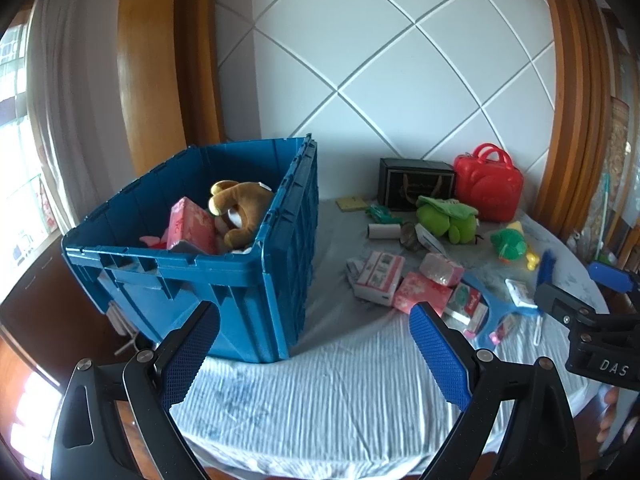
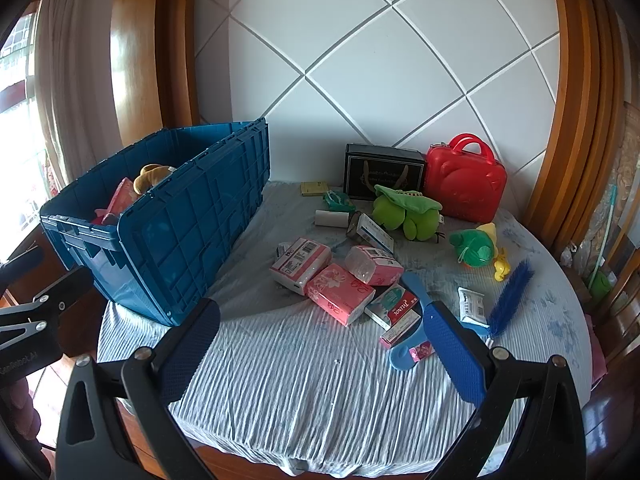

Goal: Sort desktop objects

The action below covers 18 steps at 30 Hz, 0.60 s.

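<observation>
Both my grippers are wide open and hold nothing: left gripper hangs over the striped cloth in front of the blue crate, right gripper over the cloth short of the clutter.

Crate holds a brown teddy and a pink tissue pack.

On the table, loose: pink tissue pack, a wrapped pack, white box, medicine boxes, blue brush, green plush, green duck toy, paper roll. Black box and red case stand at the wall.

Judgement: mid-sort, between picks. Nearest candidate for right: the pink tissue pack. It's soft, so grip across the short side, lift clear of the neighbours touching it, carry over the crate rim.
</observation>
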Motion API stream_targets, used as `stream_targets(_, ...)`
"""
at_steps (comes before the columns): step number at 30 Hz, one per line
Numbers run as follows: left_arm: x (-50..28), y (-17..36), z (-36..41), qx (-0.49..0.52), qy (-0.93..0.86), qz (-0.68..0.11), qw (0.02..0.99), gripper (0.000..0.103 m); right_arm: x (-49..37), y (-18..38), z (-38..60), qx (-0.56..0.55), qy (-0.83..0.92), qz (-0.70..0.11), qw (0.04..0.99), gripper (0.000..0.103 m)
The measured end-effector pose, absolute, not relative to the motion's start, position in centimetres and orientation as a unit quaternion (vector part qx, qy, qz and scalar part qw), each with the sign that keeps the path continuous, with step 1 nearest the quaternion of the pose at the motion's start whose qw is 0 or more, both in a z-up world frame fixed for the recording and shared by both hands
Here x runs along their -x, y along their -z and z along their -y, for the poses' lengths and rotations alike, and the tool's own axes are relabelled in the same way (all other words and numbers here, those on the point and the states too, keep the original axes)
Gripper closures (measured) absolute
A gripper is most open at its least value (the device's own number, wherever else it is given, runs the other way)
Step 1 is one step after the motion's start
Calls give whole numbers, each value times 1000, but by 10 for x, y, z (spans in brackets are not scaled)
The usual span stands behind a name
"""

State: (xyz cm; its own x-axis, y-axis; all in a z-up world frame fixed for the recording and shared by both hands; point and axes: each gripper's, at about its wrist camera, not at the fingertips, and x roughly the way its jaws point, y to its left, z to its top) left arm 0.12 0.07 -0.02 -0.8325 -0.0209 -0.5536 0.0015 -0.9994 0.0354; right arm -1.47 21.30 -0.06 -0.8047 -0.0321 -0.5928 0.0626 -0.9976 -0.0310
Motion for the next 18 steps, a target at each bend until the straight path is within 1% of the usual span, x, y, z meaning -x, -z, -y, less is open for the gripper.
stream_targets(8, -12, 2, -8, -279, 960, 19, 6, 6, 15, -1, -213, -314, 949, -25, 28, 0)
stream_targets(18, -4, 1, 1, -283, 959, 10, 3, 6, 12, -3, -222, -317, 948, -22, 27, 0)
